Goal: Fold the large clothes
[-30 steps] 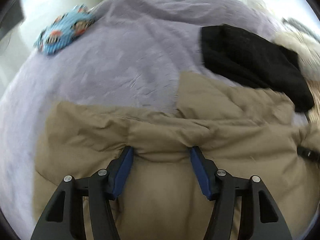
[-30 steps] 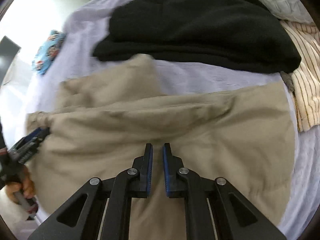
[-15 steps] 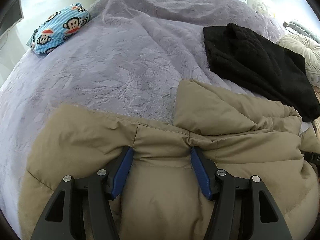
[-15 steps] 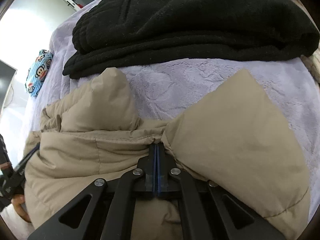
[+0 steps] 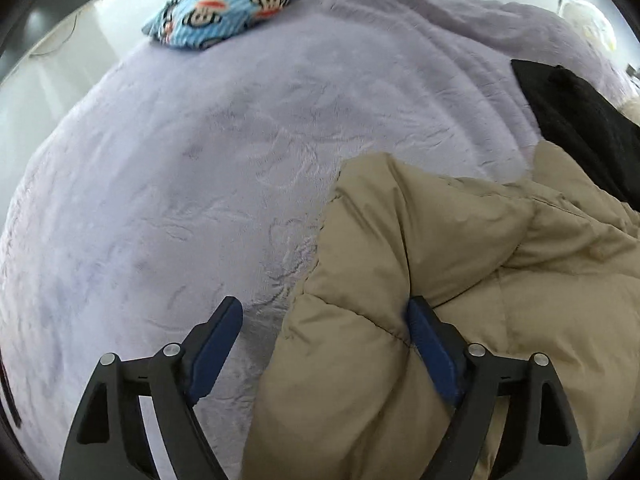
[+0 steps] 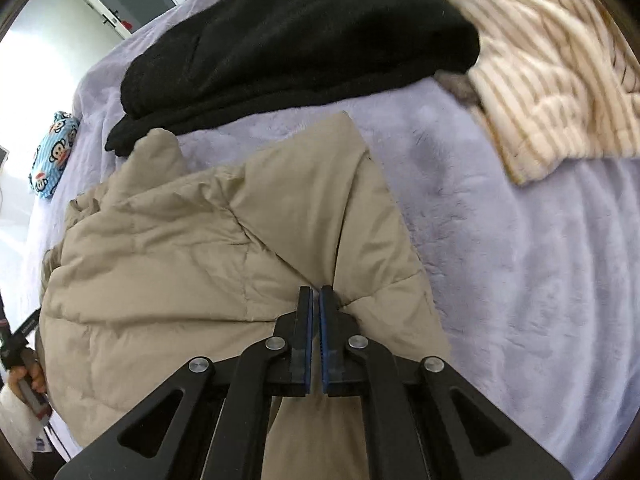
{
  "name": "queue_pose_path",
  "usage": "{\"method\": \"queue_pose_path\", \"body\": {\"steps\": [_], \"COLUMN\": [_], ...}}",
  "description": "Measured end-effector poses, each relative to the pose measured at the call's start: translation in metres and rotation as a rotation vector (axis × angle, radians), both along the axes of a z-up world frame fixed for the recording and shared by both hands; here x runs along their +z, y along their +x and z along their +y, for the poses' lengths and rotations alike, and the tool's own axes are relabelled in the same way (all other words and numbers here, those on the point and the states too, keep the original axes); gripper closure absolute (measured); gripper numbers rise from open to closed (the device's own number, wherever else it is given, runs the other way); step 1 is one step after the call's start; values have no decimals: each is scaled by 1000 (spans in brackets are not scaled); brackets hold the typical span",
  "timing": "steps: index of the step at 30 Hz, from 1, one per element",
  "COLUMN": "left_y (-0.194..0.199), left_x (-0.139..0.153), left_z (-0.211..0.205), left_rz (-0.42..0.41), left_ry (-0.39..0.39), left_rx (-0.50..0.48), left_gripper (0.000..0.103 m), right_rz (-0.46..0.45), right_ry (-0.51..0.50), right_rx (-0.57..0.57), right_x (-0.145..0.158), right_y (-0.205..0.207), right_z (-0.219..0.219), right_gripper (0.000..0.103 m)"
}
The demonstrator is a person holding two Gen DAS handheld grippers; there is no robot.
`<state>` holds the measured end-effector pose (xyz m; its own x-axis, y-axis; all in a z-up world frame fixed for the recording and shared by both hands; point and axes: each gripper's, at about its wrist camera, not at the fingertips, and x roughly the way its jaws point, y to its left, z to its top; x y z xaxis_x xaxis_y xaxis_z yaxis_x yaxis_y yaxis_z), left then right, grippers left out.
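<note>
A tan padded jacket (image 6: 192, 264) lies bunched on the lavender bed cover (image 6: 540, 280); it also fills the lower right of the left wrist view (image 5: 460, 280). My right gripper (image 6: 315, 298) is shut on a fold of the jacket near its right edge. My left gripper (image 5: 326, 312) is open wide at the jacket's left edge: its right finger rests against the fabric, its left finger is over the bare cover (image 5: 160, 200). The left gripper shows at the far left of the right wrist view (image 6: 24, 330).
A folded black garment (image 6: 300, 40) lies just beyond the jacket, also in the left wrist view (image 5: 580, 120). A cream striped garment (image 6: 552, 68) lies at the far right. A blue monkey-print pillow (image 5: 224, 8) sits near the bed's far left edge.
My left gripper has slid left off the jacket's middle to its left edge, still open. My right gripper has closed on a fold and the jacket has bunched toward me.
</note>
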<state>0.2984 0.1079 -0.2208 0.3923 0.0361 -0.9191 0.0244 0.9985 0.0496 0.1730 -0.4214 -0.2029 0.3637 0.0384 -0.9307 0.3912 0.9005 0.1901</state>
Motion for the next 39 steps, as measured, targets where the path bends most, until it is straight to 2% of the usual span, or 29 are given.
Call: {"method": "queue_pose_path", "body": {"steps": [3, 7, 8, 10, 11, 12, 17, 19, 20, 21, 26, 29, 35, 36, 39], "left_y": [-1, -23, -33, -52, -59, -67, -109, -126, -134, -140, -165, -177, -186, -187, -191], "left_x": [12, 46, 55, 68, 71, 74, 84, 86, 86, 87, 84, 81, 66, 63, 56], "left_z": [-6, -6, -5, -5, -4, -3, 0, 2, 4, 5, 12, 22, 41, 42, 47], "left_rz": [12, -9, -12, -3, 2, 8, 39, 45, 45, 51, 87, 110, 178, 188, 200], "left_ry": [50, 48, 40, 26, 24, 25, -22, -37, -45, -54, -88, -137, -236, -245, -268], "left_rx": [17, -5, -13, -24, -25, -24, -2, 5, 12, 17, 28, 49, 112, 114, 145], "left_gripper": [17, 17, 17, 17, 17, 17, 17, 17, 12, 0, 0, 0, 0, 0, 0], "right_rz": [33, 7, 1, -8, -14, -19, 6, 18, 26, 31, 50, 46, 48, 46, 23], "right_ry": [5, 7, 17, 40, 56, 72, 139, 156, 172, 184, 206, 231, 323, 342, 413], "right_rx": [-41, -35, -39, -62, -77, -88, -124, -141, -152, -159, -184, -196, -245, -254, -279], "right_x": [8, 35, 41, 52, 57, 61, 64, 61, 60, 58, 56, 55, 41, 39, 31], "right_y": [7, -2, -8, -25, -36, -46, -85, -102, -110, -113, -139, -150, -161, -162, -165], "right_z": [-3, 14, 16, 19, 22, 25, 49, 54, 58, 62, 79, 86, 92, 92, 93], "right_gripper": [100, 98, 94, 77, 63, 57, 56, 55, 53, 50, 48, 36, 23, 19, 17]}}
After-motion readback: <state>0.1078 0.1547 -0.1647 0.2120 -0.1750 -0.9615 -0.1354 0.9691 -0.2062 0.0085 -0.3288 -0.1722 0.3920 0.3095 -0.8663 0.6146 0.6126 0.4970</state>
